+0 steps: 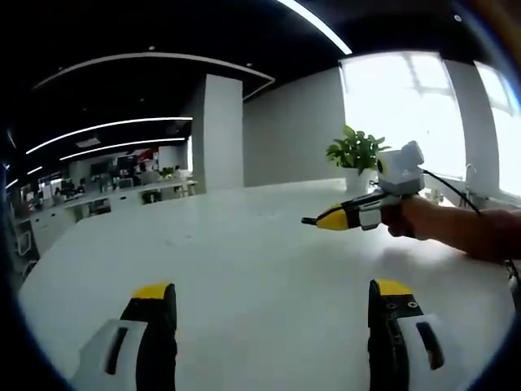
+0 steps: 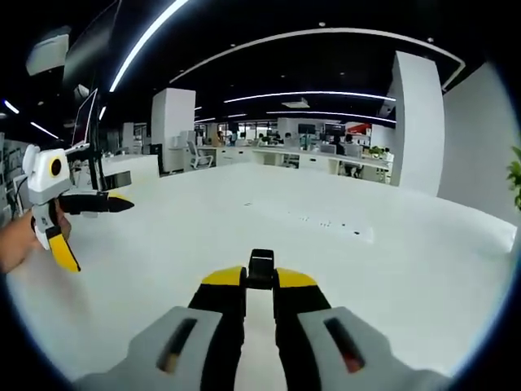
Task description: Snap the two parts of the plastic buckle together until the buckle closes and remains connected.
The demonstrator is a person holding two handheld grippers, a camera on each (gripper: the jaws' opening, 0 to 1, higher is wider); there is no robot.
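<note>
right claw (image 2: 260, 287) pinching buckle part (image 2: 261, 268) – left claw (image 1: 273, 297) agape

Left gripper (image 1: 273, 303) black fingers (image 1: 155, 326), yellow tips, grey-white housings, right gripper (image 2: 260, 281) alike

White table (image 1: 244, 269), potted plant (image 1: 356, 155) prob. on far edge.

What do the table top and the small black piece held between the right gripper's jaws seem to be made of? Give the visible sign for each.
Table top: probably a white laminate or painted board, smooth and semi-matt, with soft window glare and no grain.
Black buckle part in the right gripper: likely moulded plastic, uniformly black with crisp squared edges and a dull sheen.
</note>
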